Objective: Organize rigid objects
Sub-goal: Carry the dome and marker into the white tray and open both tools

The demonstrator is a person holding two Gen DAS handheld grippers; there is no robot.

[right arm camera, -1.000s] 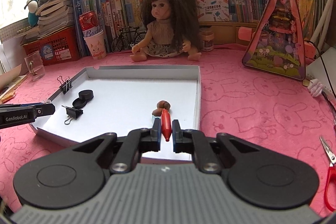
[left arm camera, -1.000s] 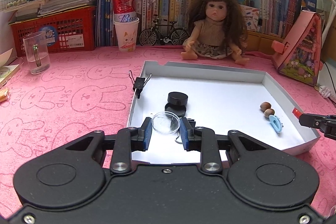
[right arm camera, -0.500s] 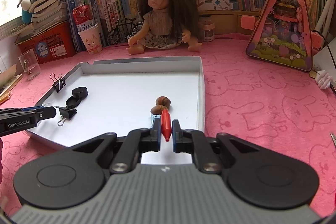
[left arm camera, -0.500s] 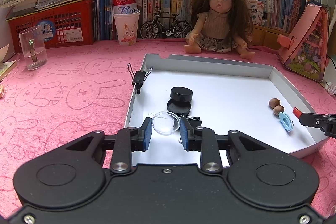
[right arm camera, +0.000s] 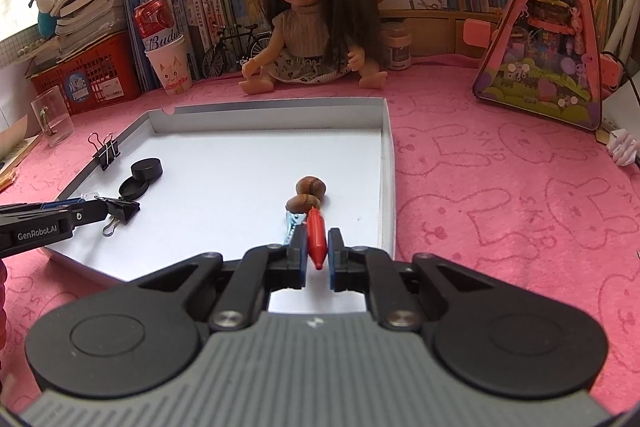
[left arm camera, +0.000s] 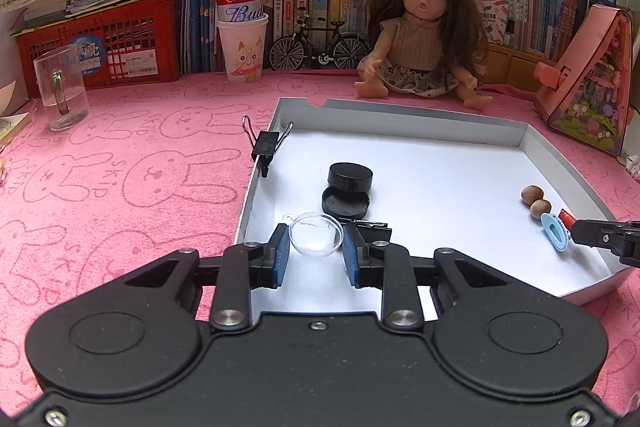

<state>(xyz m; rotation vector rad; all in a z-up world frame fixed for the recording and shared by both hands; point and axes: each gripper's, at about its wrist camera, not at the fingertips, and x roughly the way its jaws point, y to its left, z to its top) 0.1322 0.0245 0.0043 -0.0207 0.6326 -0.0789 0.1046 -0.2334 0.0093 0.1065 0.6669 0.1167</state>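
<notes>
Left wrist view: a small clear dish (left arm camera: pixel 316 235) is pinched between the blue pads of the left gripper (left arm camera: pixel 316 254), at the near left corner of the white tray (left arm camera: pixel 404 115). Since a second ago the grip is unchanged; only the view has shifted a little, with the tray's contents sitting slightly farther off. Behind the dish lie two black caps (left arm camera: pixel 347 191) and a black binder clip (left arm camera: pixel 370 231), partly hidden by the right pad. A second binder clip (left arm camera: pixel 265 146) is clamped on the tray's left wall. Two nuts (left arm camera: pixel 535 202) and a light blue piece (left arm camera: pixel 554 235) lie toward the tray's right side, where the tip of the other gripper is seen.

Right wrist view: a red crayon-like stick (right arm camera: pixel 315 235) is pinched by the right gripper (right arm camera: pixel 317 258), point toward the camera — held just as it was a second ago. Its far end reaches close to the nuts; whether it touches them cannot be told.

With both holds steady and little movement, both things are judged secured but not yet released — placement in the tray appears to be the step in hand.
</notes>
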